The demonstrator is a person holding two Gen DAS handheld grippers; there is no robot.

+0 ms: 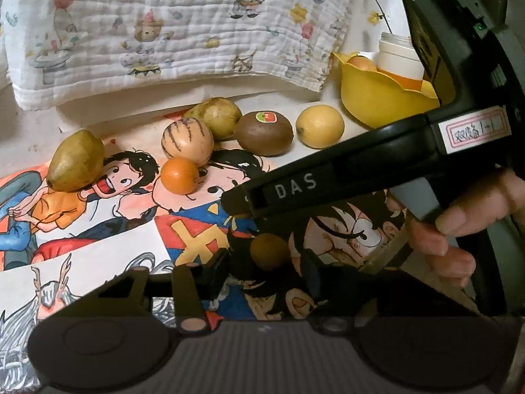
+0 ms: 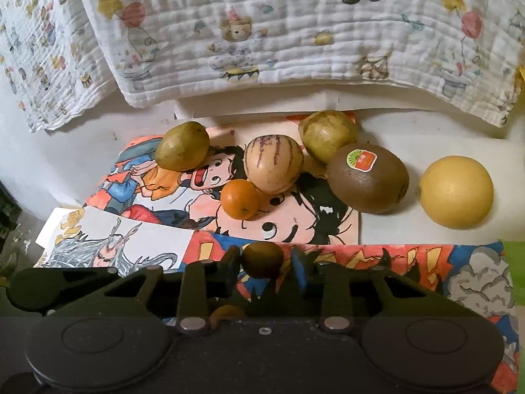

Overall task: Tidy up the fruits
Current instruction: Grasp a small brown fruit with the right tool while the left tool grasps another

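Fruits lie on cartoon drawings: two green-brown pears (image 2: 182,146) (image 2: 328,134), a striped melon (image 2: 273,163), a small orange (image 2: 239,198), a kiwi with a sticker (image 2: 368,179) and a yellow fruit (image 2: 456,192). My right gripper (image 2: 266,261) is shut on a small brown round fruit (image 2: 262,259). In the left wrist view, my left gripper (image 1: 267,256) has the same brown fruit (image 1: 269,251) between its fingers; its state is unclear. The right gripper's body (image 1: 361,167) crosses that view.
A yellow bowl (image 1: 377,98) at the back right holds fruit and a white jar (image 1: 398,54). A printed quilt (image 2: 262,32) hangs behind the fruits. A white table surface (image 2: 410,229) lies under the drawings.
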